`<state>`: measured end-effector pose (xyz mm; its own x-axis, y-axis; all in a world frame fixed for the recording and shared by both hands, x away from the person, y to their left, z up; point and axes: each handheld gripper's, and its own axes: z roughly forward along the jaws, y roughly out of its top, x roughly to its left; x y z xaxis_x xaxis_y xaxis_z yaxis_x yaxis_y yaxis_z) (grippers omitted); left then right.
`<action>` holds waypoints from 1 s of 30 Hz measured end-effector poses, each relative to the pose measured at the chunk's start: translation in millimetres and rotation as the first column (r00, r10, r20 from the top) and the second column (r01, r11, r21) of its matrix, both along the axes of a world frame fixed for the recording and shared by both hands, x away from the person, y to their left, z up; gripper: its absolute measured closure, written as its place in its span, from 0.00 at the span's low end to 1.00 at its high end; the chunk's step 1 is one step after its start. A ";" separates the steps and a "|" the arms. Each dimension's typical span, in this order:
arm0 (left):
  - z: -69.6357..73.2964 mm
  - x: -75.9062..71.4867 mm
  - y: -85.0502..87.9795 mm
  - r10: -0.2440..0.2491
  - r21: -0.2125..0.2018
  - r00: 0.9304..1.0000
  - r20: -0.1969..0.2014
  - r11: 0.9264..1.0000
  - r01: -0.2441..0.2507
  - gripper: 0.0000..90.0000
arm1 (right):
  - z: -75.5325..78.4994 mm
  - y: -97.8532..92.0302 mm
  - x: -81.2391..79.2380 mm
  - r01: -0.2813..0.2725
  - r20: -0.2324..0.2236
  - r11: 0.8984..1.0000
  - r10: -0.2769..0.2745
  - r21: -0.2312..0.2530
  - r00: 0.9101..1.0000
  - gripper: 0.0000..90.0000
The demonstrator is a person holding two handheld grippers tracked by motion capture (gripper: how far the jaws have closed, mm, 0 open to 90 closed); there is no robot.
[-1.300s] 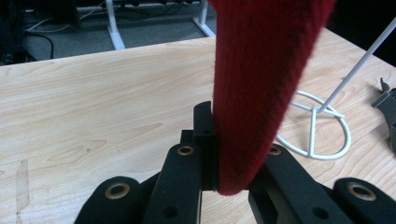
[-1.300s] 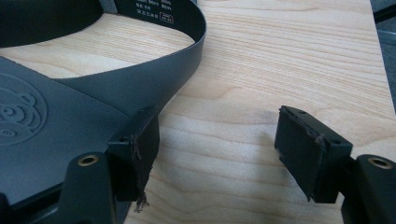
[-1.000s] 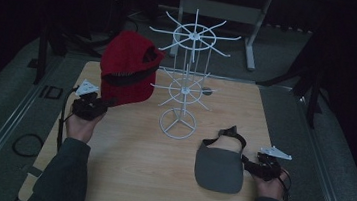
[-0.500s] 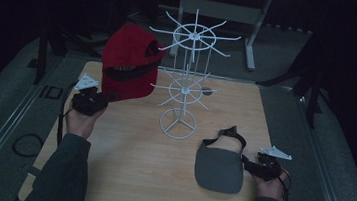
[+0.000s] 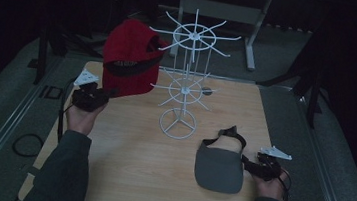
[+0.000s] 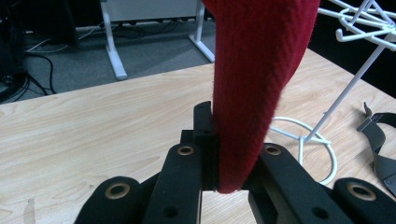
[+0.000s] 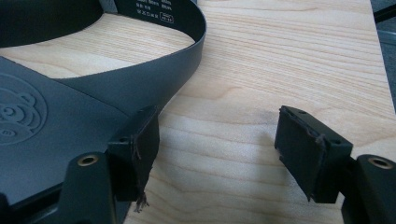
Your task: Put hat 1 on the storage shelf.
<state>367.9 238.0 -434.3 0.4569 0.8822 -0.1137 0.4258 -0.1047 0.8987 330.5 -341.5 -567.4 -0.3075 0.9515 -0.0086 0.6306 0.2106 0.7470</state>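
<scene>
A red cap [image 5: 130,55] hangs in the air at the left of the white wire rack [image 5: 189,76], its crown close to the rack's top arms. My left gripper [image 5: 108,93] is shut on the cap's lower edge. In the left gripper view the red fabric [image 6: 257,70] is pinched between the black jaws of that gripper [image 6: 229,156], with the rack [image 6: 327,112] to the right. A grey visor [image 5: 219,167] lies flat on the table at the front right. My right gripper [image 5: 249,164] rests open at the visor's right edge; its jaws [image 7: 219,149] stand apart beside the visor [image 7: 46,116].
The wooden table [image 5: 123,175] has carpet around it. A white desk frame [image 5: 254,33] stands behind the table. A cable loop [image 5: 26,145] lies on the floor at the left. The rack's round base [image 5: 178,124] sits mid-table.
The red cap has risen a little in my left gripper and now sits higher beside the rack's top. The right gripper and the visor have not moved.
</scene>
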 end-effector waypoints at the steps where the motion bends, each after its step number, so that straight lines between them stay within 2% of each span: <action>1: 0.7 -0.4 -0.1 0.000 -0.001 1.000 0.003 1.000 0.000 0.95 | 0.0 0.1 -0.1 0.001 -0.001 1.000 -0.001 0.001 1.000 0.34; 30: 21.9 -17.3 6.9 0.014 -0.037 0.998 0.067 0.999 -0.012 0.95 | 0.0 0.1 -0.1 0.000 -0.002 1.000 0.000 0.001 1.000 0.34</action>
<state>350.6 244.9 -412.4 0.4532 0.8839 -0.1151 0.3652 -0.0664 0.9286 330.4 -341.4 -567.4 -0.3072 0.9516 -0.0075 0.6318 0.2098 0.7462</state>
